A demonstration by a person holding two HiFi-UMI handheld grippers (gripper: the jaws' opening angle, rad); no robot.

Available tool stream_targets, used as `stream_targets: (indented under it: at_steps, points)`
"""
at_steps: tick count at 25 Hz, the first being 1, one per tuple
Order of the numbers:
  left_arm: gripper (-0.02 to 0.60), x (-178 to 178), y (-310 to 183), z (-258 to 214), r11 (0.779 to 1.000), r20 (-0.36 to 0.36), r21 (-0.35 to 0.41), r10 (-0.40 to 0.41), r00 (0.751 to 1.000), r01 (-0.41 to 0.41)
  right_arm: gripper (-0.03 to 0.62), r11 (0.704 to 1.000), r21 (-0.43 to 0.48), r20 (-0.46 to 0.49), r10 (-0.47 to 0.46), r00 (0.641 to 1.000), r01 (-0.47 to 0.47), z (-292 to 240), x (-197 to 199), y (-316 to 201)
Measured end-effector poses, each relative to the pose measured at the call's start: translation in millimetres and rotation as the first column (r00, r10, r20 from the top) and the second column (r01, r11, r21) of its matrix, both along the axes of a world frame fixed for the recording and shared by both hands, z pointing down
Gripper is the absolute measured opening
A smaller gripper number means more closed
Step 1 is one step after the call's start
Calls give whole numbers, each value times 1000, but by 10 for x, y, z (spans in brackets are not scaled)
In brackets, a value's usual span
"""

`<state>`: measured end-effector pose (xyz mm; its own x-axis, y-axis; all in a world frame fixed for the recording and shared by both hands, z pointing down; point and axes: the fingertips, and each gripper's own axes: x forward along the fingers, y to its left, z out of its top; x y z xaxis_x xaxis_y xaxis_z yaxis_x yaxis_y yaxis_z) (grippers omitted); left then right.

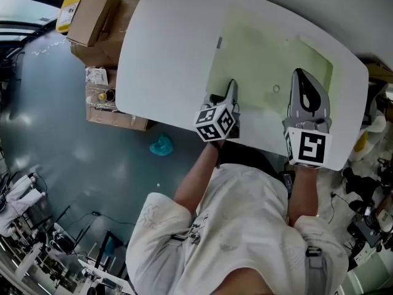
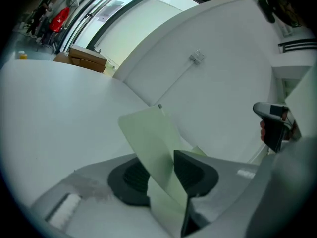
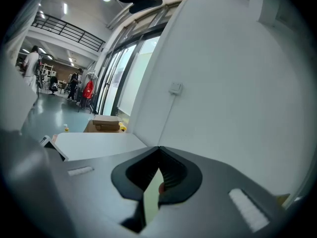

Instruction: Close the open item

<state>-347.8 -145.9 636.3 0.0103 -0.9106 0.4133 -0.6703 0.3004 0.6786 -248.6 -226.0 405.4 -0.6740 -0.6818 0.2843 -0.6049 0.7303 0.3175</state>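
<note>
**Both grippers at folder's near edge**

Green folder (image 1: 264, 60) lies on the white table (image 1: 166, 54), by the person's side. Forearms reach forward, both tools angled slightly down. The left gripper (image 1: 232, 86) has jaws apart around the raised flap (image 2: 148, 133); the right gripper (image 1: 304, 78) is clamped on the folder's edge.

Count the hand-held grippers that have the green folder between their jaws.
2. The left hand-held gripper has the near-left edge of the green folder between its jaws. The right hand-held gripper is shut on the near-right edge. No others are in view.
</note>
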Motion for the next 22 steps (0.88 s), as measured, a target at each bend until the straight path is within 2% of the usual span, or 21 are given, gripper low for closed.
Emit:
stream_targets:
  at_steps: [2,3,9,22]
  points:
    - [94,-15,-8,-4,1000,-12,4,-10,1000,10,2,1000,1,-5,15,1000,-15,5,29,-7]
    - [81,-14,-15,-7,1000,-12,5,-10,1000,10,2,1000,1,-7,22,1000,-22,5,46,-9]
    - [67,-1,-56,-85,999,-5,33,13,1000,-13,2,998,-4,-8,70,998,-70,29,150,-24]
    - [37,162,-262,-598,993,156,90,55,986,-70,2,990,-12,16,144,990,-143,54,525,-118]
